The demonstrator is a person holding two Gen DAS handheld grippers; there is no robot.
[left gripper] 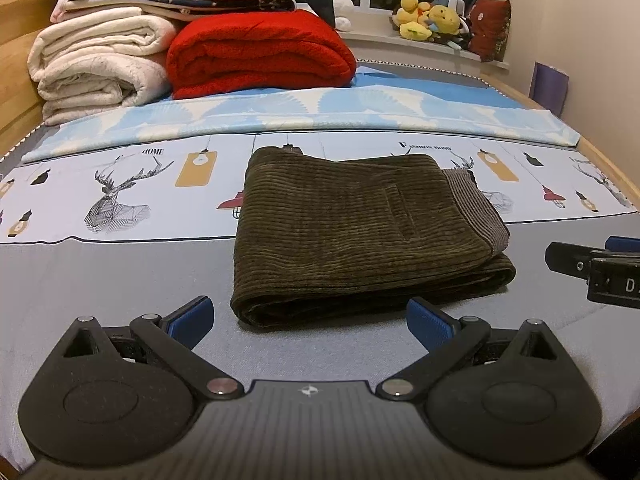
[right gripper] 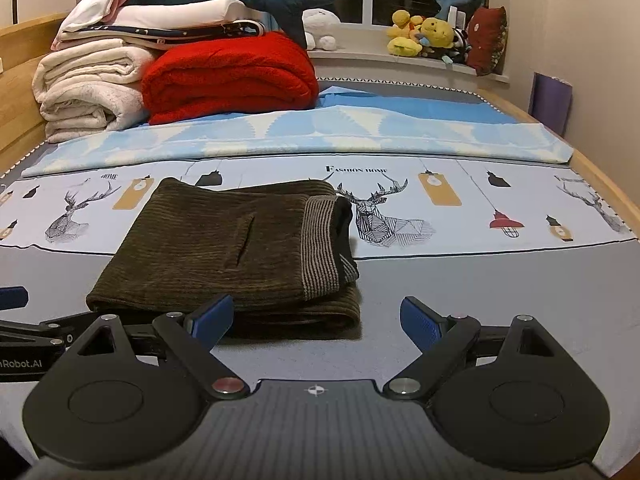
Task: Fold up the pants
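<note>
The left gripper [left gripper: 310, 322] sat low and level just in front of the folded corduroy pants [left gripper: 360, 232], its blue-padded fingers [left gripper: 426, 324] spread wide and holding nothing. The right gripper [right gripper: 316, 320] hovered beside it, likewise spread and empty, its left pad against the near fold of the pants [right gripper: 224, 244]. The pants lay as a thick, ribbed, olive-brown rectangle on the printed bedsheet [right gripper: 460, 216], striped waistband lining [right gripper: 320, 244] showing at their right. Behind the pants stood a folded red fleece blanket [left gripper: 260, 52].
</note>
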